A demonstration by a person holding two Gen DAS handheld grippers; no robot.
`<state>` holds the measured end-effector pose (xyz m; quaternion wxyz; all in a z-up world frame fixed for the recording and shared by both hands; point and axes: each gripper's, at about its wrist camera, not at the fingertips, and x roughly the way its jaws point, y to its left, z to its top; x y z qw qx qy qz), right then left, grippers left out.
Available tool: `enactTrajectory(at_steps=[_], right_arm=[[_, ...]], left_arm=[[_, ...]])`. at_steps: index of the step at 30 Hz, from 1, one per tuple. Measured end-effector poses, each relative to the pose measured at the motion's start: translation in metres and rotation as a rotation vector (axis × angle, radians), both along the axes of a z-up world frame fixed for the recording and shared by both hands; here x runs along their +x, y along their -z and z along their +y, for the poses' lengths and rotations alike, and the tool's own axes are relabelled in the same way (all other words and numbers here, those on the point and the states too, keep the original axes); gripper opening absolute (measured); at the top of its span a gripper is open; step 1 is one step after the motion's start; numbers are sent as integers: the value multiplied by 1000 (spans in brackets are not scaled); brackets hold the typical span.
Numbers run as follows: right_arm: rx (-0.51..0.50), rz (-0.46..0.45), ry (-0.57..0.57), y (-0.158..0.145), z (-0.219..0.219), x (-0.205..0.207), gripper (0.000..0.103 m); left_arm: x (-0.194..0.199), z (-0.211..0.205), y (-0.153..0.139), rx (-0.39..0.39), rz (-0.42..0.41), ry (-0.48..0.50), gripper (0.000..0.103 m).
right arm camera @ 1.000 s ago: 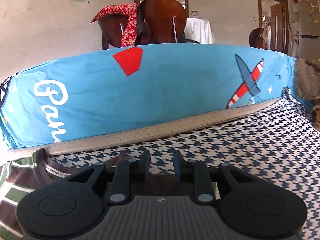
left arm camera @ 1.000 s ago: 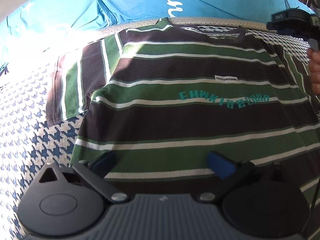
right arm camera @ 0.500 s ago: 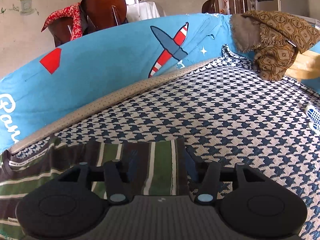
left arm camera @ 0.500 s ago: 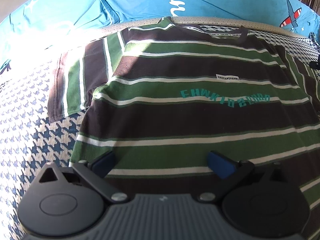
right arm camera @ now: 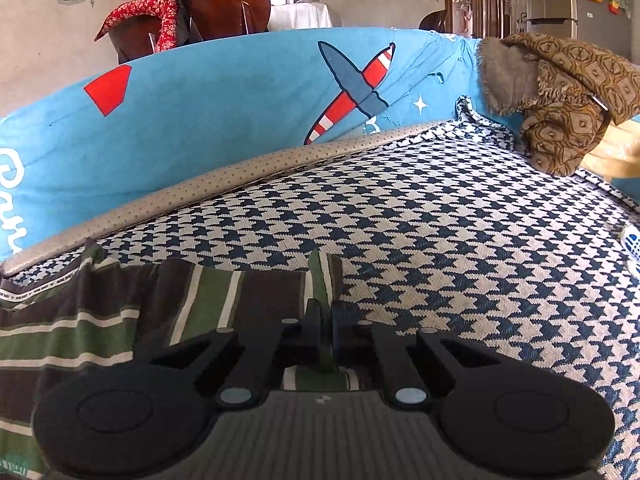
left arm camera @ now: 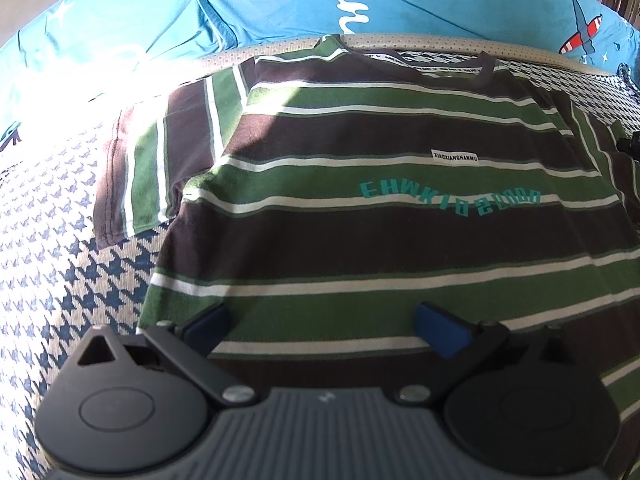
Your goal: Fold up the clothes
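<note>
Right tongs (right arm camera: pixel 325 320) pinched shut on the sleeve (right arm camera: pixel 325 280) of the striped shirt (right arm camera: pixel 100 320), a fold of green and brown cloth standing up between the tips at lower centre of the right view. Left tongs (left arm camera: pixel 320 320) spread wide, holding nothing, poised low over the shirt's hem at the bottom of the left view. Shirt (left arm camera: pixel 380 208) lying flat and face up on the houndstooth cover (right arm camera: pixel 440 240), collar (left arm camera: pixel 412 58) toward the top of the frame by the blue cushion (left arm camera: pixel 280 0), other sleeve (left arm camera: pixel 140 168) spread out at left. Probably the first fold: sleeve gripped, not yet carried across. Next, likely a lift and a sweep inward over the chest, with the left tongs closing on the hem or pressing the body down. Both tools held low and nearly level, pointing toward the cushion. Brown patterned cloth (right arm camera: pixel 560 100) heaped at upper right, well apart.
</note>
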<state>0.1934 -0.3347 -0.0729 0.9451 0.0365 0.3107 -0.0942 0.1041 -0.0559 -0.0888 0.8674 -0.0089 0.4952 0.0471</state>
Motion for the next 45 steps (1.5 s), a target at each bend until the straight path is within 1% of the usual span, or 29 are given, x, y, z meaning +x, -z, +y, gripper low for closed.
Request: enactTrajectory(at_steps=[3, 6, 10, 11, 12, 13, 14, 15, 18, 20, 22, 23, 25, 27, 30, 32, 38, 41, 43, 45], right_arm=[[-36, -4, 74, -2, -1, 0, 5], [0, -6, 137, -4, -12, 0, 5], [16, 1, 147, -4, -16, 0, 6], [29, 0, 151, -6, -17, -1, 6], [67, -3, 152, -9, -21, -2, 6], [96, -8, 150, -13, -23, -4, 7], [110, -14, 146, -18, -25, -7, 11], [117, -19, 141, -22, -26, -9, 11], [103, -21, 133, -32, -28, -20, 14], [113, -6, 134, -36, -30, -30, 20], [114, 10, 134, -39, -33, -41, 23], [112, 19, 134, -40, -35, -48, 27], [117, 46, 130, -39, -36, -60, 33], [138, 83, 124, -38, -37, -70, 35], [187, 115, 111, -35, -38, -82, 36], [222, 127, 109, -33, -37, -88, 40], [329, 170, 127, -22, -34, -93, 41], [335, 178, 137, -17, -30, -90, 43], [325, 172, 134, -17, -27, -87, 48], [324, 165, 142, -15, -24, -86, 49]], left_arm=[[0, 0, 0, 0, -1, 0, 103], [-1, 0, -1, 0, -1, 0, 103], [-1, 1, -1, 2, -1, 1, 103], [-1, 1, -1, 2, 0, 2, 103], [-1, 1, -1, 2, 0, 2, 103], [-1, 1, -1, 2, 0, 3, 103], [0, 1, -1, 2, 0, 3, 103], [0, 1, -1, 2, 0, 4, 103], [1, 0, -1, 4, 0, 4, 103], [1, 0, -1, 6, 0, 3, 103], [0, -1, -2, 8, -2, 2, 103], [0, -1, -2, 8, -2, 1, 103], [-1, -1, -3, 7, -3, -3, 103], [-2, -1, -3, 9, -4, -7, 103], [-5, -2, -3, 15, -9, -11, 103], [-7, -3, -3, 19, -14, -14, 103], [-9, -3, -3, 26, -28, -20, 103], [-9, -2, -3, 26, -31, -21, 103], [-9, -1, -3, 24, -30, -22, 103], [-8, 0, -3, 22, -28, -22, 103]])
